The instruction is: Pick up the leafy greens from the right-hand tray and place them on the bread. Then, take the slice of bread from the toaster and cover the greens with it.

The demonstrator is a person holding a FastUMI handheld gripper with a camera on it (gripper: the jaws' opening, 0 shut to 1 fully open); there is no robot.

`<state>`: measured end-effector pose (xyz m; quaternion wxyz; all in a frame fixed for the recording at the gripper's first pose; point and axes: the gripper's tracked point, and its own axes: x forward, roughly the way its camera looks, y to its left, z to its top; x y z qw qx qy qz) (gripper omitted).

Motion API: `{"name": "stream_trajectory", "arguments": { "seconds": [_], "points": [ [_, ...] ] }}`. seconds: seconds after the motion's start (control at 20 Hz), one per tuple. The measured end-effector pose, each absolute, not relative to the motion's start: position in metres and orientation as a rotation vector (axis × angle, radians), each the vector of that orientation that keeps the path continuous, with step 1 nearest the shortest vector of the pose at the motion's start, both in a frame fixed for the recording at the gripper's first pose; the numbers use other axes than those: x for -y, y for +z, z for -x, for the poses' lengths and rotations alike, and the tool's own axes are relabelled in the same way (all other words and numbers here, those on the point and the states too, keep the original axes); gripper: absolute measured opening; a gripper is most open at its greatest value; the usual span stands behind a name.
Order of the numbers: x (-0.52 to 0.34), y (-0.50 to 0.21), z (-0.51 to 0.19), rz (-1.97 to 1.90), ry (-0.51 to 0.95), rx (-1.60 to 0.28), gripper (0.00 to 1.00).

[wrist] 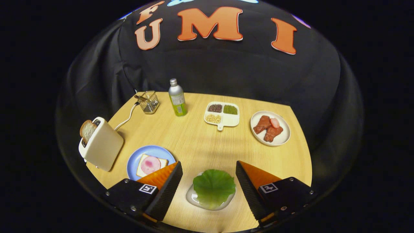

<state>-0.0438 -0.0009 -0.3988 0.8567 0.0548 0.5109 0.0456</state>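
Pale wooden table against draped black cloth wall, lit from above.

The counter looks like pale wood with a fine straight grain and a matt finish. The toaster has a smooth cream shell with a soft sheen. The bottle looks like brushed metal under a green label. The holder is clear and glassy. The blue plate is smooth and matt. The leaf is glossy, veined and ruffled, on a shiny clear tray. The claw, spread wide around the leaf, has matt black ribbed pads with orange backs. The wall is matt black cloth.
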Motion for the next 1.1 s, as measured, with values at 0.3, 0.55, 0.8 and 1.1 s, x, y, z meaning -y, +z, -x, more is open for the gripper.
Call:
{"name": "stream_trajectory", "arguments": {
  "seconds": [0.3, 0.55, 0.8, 1.1],
  "points": [
    [-0.001, -0.456, 0.081, -0.098, 0.109, -1.271, 0.99],
    [-0.012, -0.5, 0.112, -0.122, 0.144, -1.415, 0.96],
    [-0.009, -0.527, 0.126, -0.115, 0.11, -1.482, 0.95],
    [-0.009, -0.546, 0.138, -0.121, 0.083, -1.554, 0.83]
  ]
}}
